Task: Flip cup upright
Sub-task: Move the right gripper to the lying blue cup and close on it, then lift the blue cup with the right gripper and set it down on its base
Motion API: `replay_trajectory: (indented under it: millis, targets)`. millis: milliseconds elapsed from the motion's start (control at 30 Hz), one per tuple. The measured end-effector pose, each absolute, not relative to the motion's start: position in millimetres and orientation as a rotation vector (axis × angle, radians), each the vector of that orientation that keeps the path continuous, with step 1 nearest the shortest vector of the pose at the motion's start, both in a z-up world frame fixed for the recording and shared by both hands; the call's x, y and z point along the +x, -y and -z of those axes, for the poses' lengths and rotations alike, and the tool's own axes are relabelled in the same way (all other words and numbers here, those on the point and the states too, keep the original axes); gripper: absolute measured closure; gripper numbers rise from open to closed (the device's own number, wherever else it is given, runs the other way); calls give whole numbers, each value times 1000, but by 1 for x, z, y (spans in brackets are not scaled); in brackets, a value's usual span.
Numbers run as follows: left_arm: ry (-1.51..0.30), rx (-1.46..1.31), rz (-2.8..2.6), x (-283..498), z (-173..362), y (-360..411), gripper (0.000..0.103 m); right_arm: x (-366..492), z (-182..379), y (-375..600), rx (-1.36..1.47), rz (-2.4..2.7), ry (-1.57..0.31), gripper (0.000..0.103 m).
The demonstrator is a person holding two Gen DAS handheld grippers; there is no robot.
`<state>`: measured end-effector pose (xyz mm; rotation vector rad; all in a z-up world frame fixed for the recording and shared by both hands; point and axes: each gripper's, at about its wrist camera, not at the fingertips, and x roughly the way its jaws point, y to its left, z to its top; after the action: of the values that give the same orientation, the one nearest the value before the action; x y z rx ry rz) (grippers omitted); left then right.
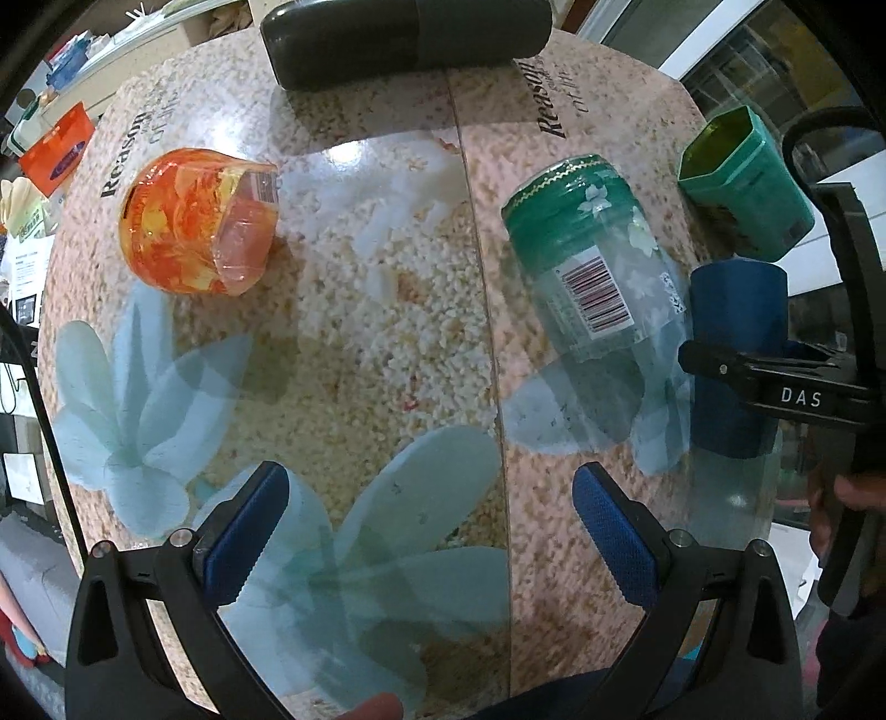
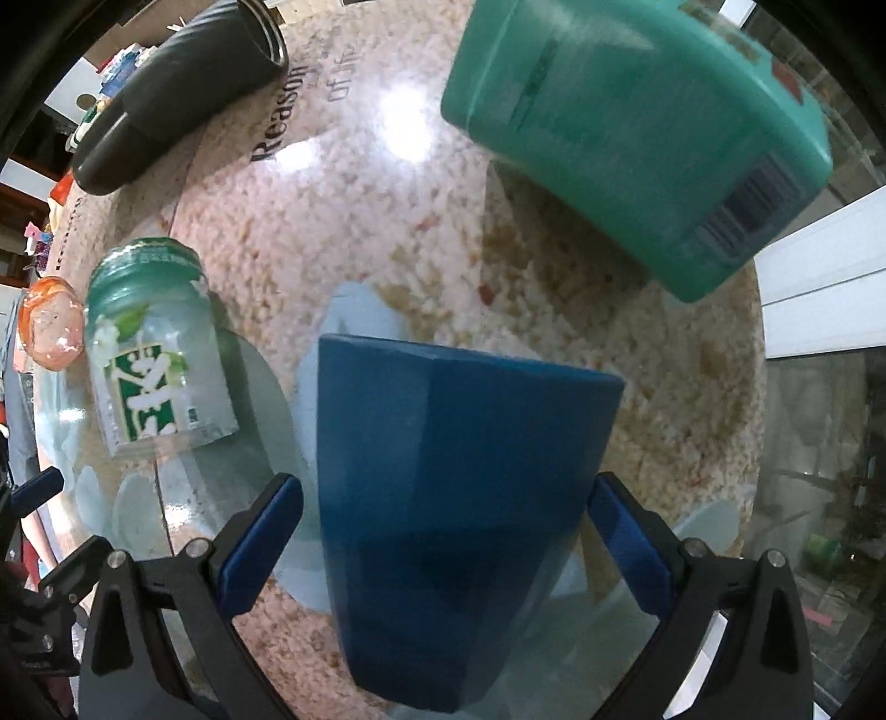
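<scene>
Blue cup [image 2: 443, 498] between right tool [image 2: 446, 545] fingers

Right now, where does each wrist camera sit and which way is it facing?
Left wrist: above the table's near edge, looking across it; own left gripper open and empty, right gripper at the side.
Right wrist: low, close behind the blue cup, its fingers either side of it.
Shared: blue cup, green glass, teal cup, orange cup, black flask.
</scene>
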<state>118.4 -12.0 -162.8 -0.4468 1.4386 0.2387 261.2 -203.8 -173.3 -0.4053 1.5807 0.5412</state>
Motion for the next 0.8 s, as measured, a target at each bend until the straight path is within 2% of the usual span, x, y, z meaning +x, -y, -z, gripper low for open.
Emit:
replay_trajectory:
  millis: [67,267,367,800]
  targets:
    - [-1439,-449,-239,120,164,13,0,262,178,199,-405,-543,-1592,13]
    - [-1437,-457,-233,126,167,13,0,265,182,201,-436,-536,-1593,19]
    - [-1434,-461,-230,127,167,12,0,260,186,193,-473,-533,-1571,34]
    - [-1413,-443,-199,107,159,4,0,235,174,194,-332,-586,-1627,35]
